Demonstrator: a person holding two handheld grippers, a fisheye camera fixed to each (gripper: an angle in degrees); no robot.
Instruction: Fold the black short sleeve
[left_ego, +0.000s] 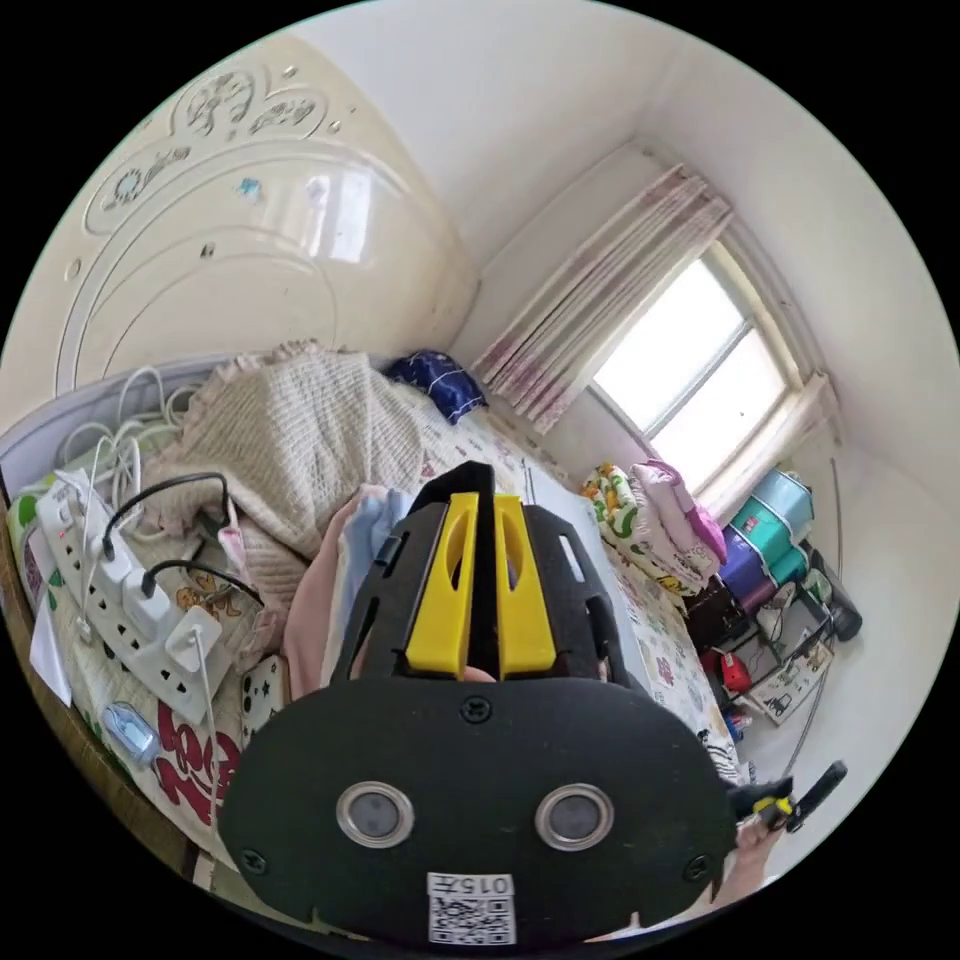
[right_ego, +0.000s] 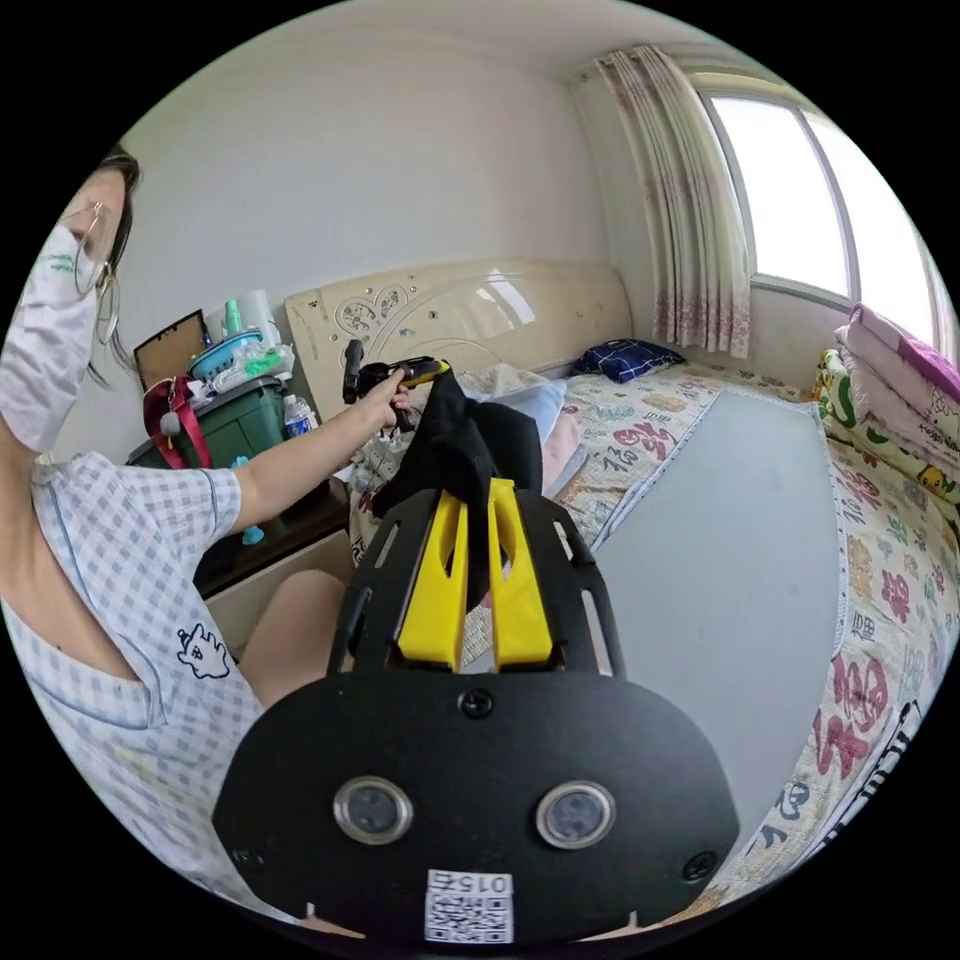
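The black short sleeve (right_ego: 455, 440) hangs bunched in the air over the bed, stretched between both grippers. In the right gripper view my right gripper (right_ego: 477, 485) has its yellow jaws closed on the shirt's near end. Further off, a hand holds my left gripper (right_ego: 425, 372) clamped on the shirt's top end, in front of the headboard. In the left gripper view my left gripper (left_ego: 478, 497) has its yellow jaws pressed together with black cloth (left_ego: 472, 472) showing at their tips. The right gripper (left_ego: 790, 800) appears small at the lower right there.
A grey mat (right_ego: 720, 560) lies on the floral bed sheet (right_ego: 890, 600). A knitted beige blanket (left_ego: 300, 440) and pink and blue clothes (left_ego: 340, 570) are piled by the headboard. A power strip (left_ego: 130, 600) with cables sits at the bed's edge. Folded blankets (right_ego: 900, 390) are stacked under the window.
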